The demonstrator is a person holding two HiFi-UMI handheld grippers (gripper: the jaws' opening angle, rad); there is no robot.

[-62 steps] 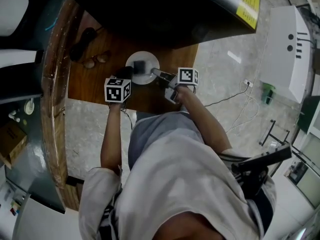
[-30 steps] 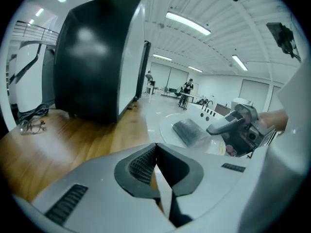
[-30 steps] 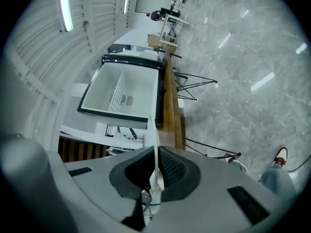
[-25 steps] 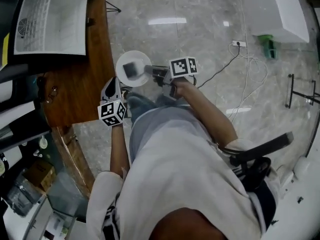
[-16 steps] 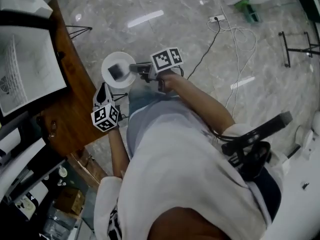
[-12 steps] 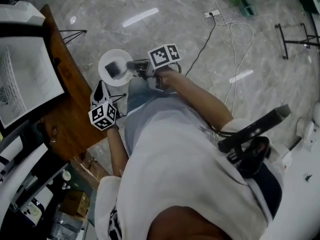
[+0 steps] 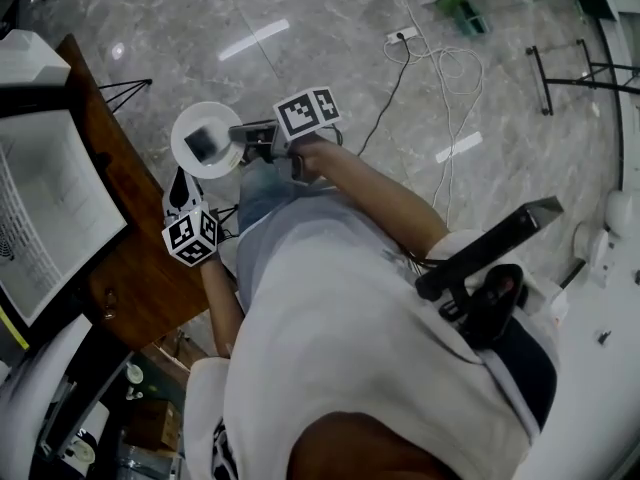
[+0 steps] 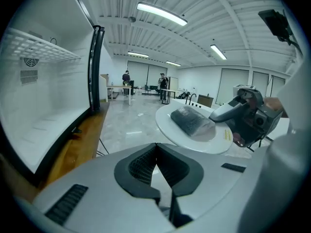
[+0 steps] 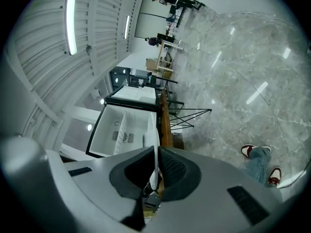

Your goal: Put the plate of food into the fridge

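The right claw (image 7: 240, 133) pinches the 3 o'clock rim of the round white plate (image 7: 190, 120). A dark gray lump of food (image 7: 200, 146) lies in its middle. The plate is at 10 o'clock in the head view, and the open white fridge (image 7: 40, 198) is at 9 o'clock. The left claw (image 7: 180, 183), at the plate's 6 o'clock, is squeezed together and empty.

Left tool (image 8: 156, 147): jaw tips together, nothing between them. White plate (image 8: 170, 124) at 1 o'clock past the tips, not touching them, with a grey wrapped food block (image 8: 190, 120) lying on it. Right tool (image 8: 218, 116) sits on the plate rim at 3 o'clock. Open fridge (image 8: 43, 106) at 9 o'clock, white inside, wooden bench (image 8: 77, 144) edge below it.
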